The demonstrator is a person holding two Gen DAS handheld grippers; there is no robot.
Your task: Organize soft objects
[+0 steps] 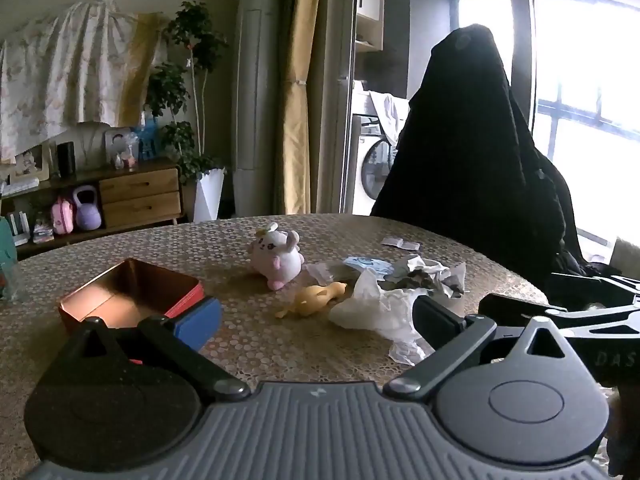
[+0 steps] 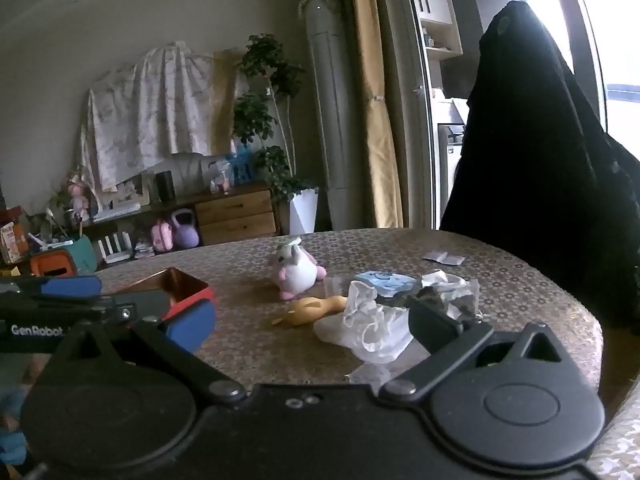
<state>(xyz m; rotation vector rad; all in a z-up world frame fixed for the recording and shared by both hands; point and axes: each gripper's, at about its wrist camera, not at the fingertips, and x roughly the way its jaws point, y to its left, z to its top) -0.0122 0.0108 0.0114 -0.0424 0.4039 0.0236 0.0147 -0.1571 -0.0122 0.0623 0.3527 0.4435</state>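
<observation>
A white and pink plush rabbit (image 1: pixel 276 258) (image 2: pixel 298 268) lies on the patterned table (image 1: pixel 280 352) (image 2: pixel 400 248), with a yellow soft duck (image 1: pixel 314 298) (image 2: pixel 310 308) just in front of it. An open red tin box (image 1: pixel 132 298) (image 2: pixel 180 290) stands to the left. My left gripper (image 1: pixel 316 320) hovers wide open above the near table, nothing between its fingers. My right gripper (image 2: pixel 314 322) is open too, beside it and equally bare. The left gripper's blue pad (image 2: pixel 72 286) shows at the left of the right wrist view.
A crumpled white plastic bag (image 1: pixel 380 308) (image 2: pixel 372 328) and a heap of wrappers and packets (image 1: pixel 420 276) (image 2: pixel 420 288) lie right of the toys. A chair draped in black cloth (image 1: pixel 476 140) (image 2: pixel 540 152) stands behind the table. Small paper slips (image 1: pixel 400 243) lie farther back.
</observation>
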